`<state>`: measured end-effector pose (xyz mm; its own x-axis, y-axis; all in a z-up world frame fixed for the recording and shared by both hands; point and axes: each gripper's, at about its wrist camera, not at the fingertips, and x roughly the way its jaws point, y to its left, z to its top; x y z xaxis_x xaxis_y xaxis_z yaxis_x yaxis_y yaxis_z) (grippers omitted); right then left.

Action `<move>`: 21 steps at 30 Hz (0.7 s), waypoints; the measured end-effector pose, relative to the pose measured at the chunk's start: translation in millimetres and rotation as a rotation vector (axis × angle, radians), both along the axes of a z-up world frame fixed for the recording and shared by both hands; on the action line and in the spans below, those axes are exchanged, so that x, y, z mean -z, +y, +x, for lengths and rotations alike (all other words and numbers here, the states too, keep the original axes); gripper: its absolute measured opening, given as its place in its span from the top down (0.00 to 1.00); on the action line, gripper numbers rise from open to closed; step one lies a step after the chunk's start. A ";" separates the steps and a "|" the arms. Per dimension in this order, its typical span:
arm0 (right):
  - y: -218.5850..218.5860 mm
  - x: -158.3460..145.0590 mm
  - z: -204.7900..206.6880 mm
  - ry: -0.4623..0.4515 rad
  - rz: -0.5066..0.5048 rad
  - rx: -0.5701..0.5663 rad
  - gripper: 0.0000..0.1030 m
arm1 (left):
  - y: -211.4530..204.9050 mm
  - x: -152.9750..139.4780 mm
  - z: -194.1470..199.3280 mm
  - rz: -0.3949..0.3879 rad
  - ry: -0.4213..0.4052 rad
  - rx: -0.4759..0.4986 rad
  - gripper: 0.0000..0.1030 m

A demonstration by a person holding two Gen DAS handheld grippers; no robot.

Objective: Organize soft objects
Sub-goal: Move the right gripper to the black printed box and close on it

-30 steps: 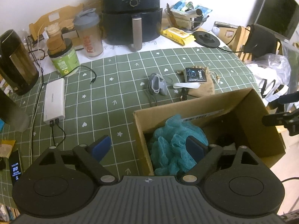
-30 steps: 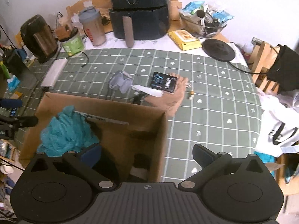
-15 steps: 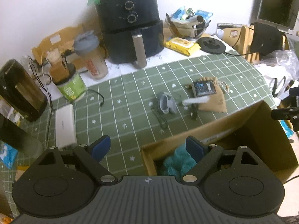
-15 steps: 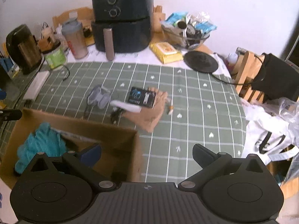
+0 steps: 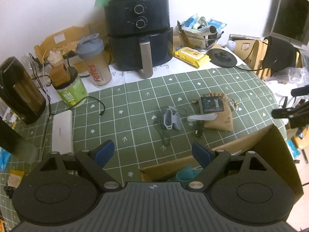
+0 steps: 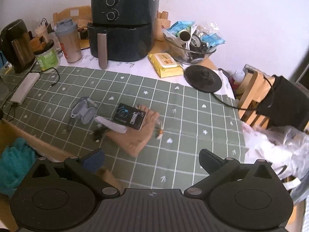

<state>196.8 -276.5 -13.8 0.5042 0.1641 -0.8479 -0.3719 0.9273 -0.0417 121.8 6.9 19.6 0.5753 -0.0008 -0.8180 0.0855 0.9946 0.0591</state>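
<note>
1. Jaws first: the left gripper (image 5: 152, 151) has its jaws spread wide with nothing between them, and the right gripper (image 6: 151, 159) is the same, wide apart and empty.
2. What changed: a second ago both were right over the cardboard box (image 5: 266, 150); now they've backed off and tipped up, so the box sits low in both views. My guess is that drop-off is done.
3. The teal mesh pouf (image 6: 13, 160) is down in the box, puffy and crumpled, only partly showing.
4. Still out on the worktop (image 6: 193, 116): a tan drawstring pouch (image 6: 135, 137) with a dark packet (image 6: 129, 117) lying on it, plus a small grey case (image 6: 83, 110) just beside. Probably the pouch goes next.
</note>
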 end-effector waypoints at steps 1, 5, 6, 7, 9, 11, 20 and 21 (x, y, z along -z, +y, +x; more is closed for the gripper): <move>-0.9 2.1 4.2 -0.004 0.007 -0.007 0.00 | 0.3 0.7 0.7 -0.008 0.001 -0.001 0.14; -0.7 16.2 23.3 -0.011 0.024 -0.060 0.00 | 1.9 3.9 3.8 -0.060 0.014 -0.021 0.14; 0.6 20.4 28.1 -0.008 0.026 -0.077 0.00 | 2.3 4.0 4.5 -0.077 0.016 -0.025 0.14; 2.7 24.3 32.4 -0.004 0.027 -0.095 0.00 | 2.8 4.2 5.2 -0.093 0.018 -0.029 0.14; 6.2 32.8 41.3 0.002 0.036 -0.127 0.00 | 3.5 4.3 6.9 -0.119 0.019 -0.037 0.14; 10.1 42.1 51.8 0.016 0.042 -0.147 0.00 | 4.3 3.7 8.0 -0.136 0.016 -0.038 0.14; 33.2 77.0 92.3 0.042 0.030 -0.263 0.00 | 11.6 -2.9 16.9 -0.157 -0.006 -0.069 0.14; 36.1 80.1 94.5 0.039 0.022 -0.283 0.00 | 12.3 -3.6 17.7 -0.153 -0.007 -0.075 0.14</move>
